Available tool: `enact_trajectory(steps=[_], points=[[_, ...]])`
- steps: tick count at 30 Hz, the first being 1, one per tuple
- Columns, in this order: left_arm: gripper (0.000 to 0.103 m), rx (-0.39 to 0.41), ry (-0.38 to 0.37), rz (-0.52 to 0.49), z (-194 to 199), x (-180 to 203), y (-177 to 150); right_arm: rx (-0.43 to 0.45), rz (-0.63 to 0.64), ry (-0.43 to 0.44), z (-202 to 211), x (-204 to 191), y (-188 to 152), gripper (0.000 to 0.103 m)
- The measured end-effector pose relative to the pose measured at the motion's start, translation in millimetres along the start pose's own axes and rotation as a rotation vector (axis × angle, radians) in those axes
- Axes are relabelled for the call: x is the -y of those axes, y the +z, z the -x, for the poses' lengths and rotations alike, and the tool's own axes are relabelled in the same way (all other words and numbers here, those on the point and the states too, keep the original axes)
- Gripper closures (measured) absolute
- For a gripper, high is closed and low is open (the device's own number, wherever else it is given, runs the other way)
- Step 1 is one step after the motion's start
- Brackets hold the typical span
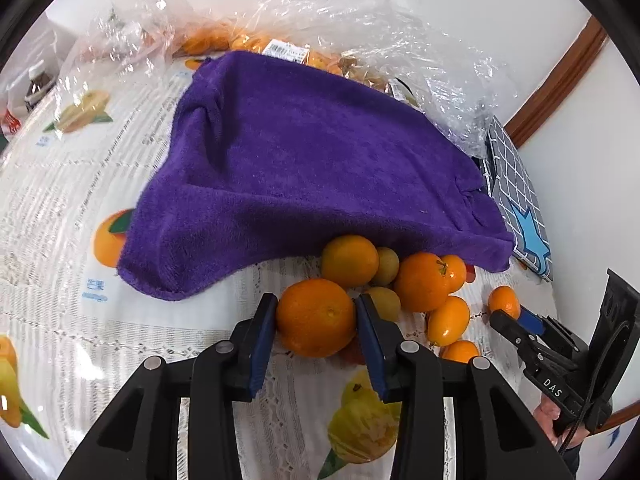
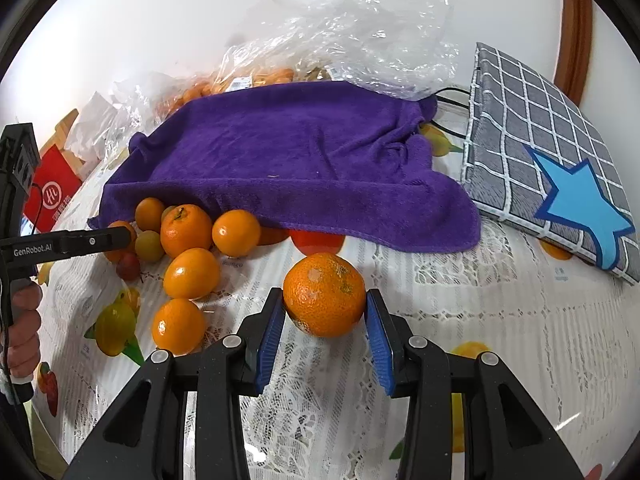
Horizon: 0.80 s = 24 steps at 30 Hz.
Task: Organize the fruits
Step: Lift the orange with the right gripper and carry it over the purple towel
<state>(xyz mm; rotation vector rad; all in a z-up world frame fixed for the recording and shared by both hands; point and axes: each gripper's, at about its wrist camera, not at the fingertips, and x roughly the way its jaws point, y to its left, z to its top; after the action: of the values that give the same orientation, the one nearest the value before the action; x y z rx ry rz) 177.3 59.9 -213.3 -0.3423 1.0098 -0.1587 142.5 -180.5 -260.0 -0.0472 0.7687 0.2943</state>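
My left gripper (image 1: 316, 312) is shut on a large orange (image 1: 316, 318) at the near edge of a pile of small oranges (image 1: 420, 282) and greenish fruits (image 1: 386, 266) in front of a purple towel (image 1: 304, 168). My right gripper (image 2: 325, 304) is shut on a mottled orange (image 2: 324, 294) just above the tablecloth, right of the pile (image 2: 186, 230). The right gripper also shows in the left wrist view (image 1: 508, 320) beside a small orange (image 1: 504, 300). The left gripper shows in the right wrist view (image 2: 116, 238) at the pile.
The purple towel (image 2: 292, 164) drapes over something. Clear plastic bags with more oranges (image 1: 248, 42) lie behind it. A grey checked pouch with a blue star (image 2: 552, 164) lies at the right. A red packet (image 2: 50, 194) sits at the left. The tablecloth (image 1: 80, 208) carries printed fruit.
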Motion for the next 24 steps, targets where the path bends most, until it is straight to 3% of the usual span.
enact_trajectory(steps=[8, 24], points=[[0.065, 0.026, 0.048, 0.007, 21, -3, -6, 0.03, -0.018, -0.004, 16, 2, -2, 0.063], [0.065, 0.105, 0.066, 0.033, 85, 0, -26, 0.119, -0.038, -0.011, 73, -3, -7, 0.063]])
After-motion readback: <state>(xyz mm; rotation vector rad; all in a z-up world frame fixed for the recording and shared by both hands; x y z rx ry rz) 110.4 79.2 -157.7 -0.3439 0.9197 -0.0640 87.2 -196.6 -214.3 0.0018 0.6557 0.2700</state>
